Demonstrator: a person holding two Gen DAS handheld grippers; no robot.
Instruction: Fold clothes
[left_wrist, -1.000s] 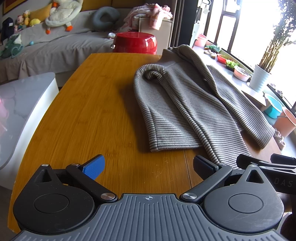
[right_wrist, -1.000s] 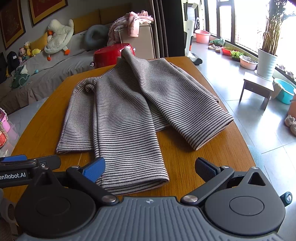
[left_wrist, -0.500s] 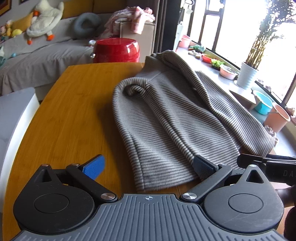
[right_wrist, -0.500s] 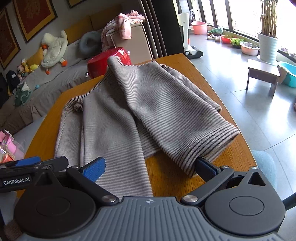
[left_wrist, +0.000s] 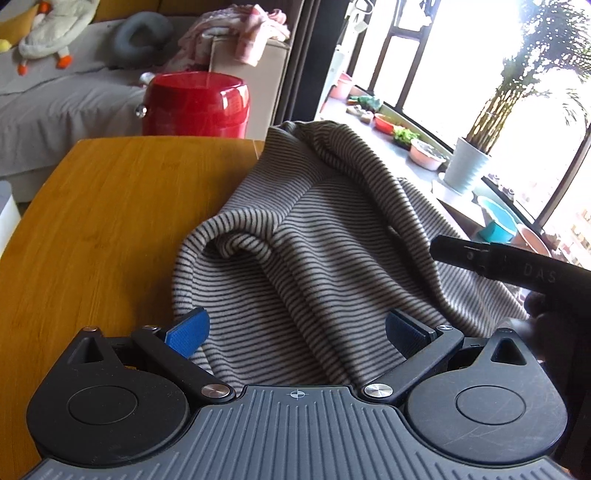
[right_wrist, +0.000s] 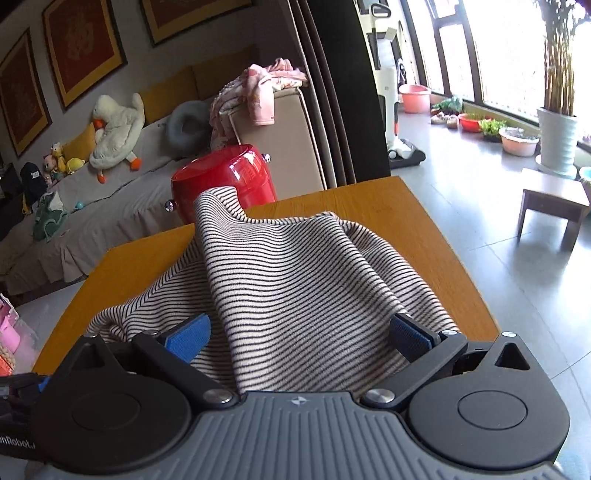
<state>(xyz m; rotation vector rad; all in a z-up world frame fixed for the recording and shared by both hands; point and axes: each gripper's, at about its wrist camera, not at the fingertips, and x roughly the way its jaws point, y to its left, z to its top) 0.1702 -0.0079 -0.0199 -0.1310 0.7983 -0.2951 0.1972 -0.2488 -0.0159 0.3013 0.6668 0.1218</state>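
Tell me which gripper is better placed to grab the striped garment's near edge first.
Neither clearly: both the left gripper and the right gripper are open with the striped garment lying between their fingers. Closing both looks reasonable.

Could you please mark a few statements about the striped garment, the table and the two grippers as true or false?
1. The striped garment lies on a wooden table. True.
2. The left gripper is clamped shut. False: its fingers are spread wide, fabric between them.
3. A red container stands beyond the table's far edge. True.
4. The right gripper hovers over bare wood. False: striped fabric lies between its open fingers.
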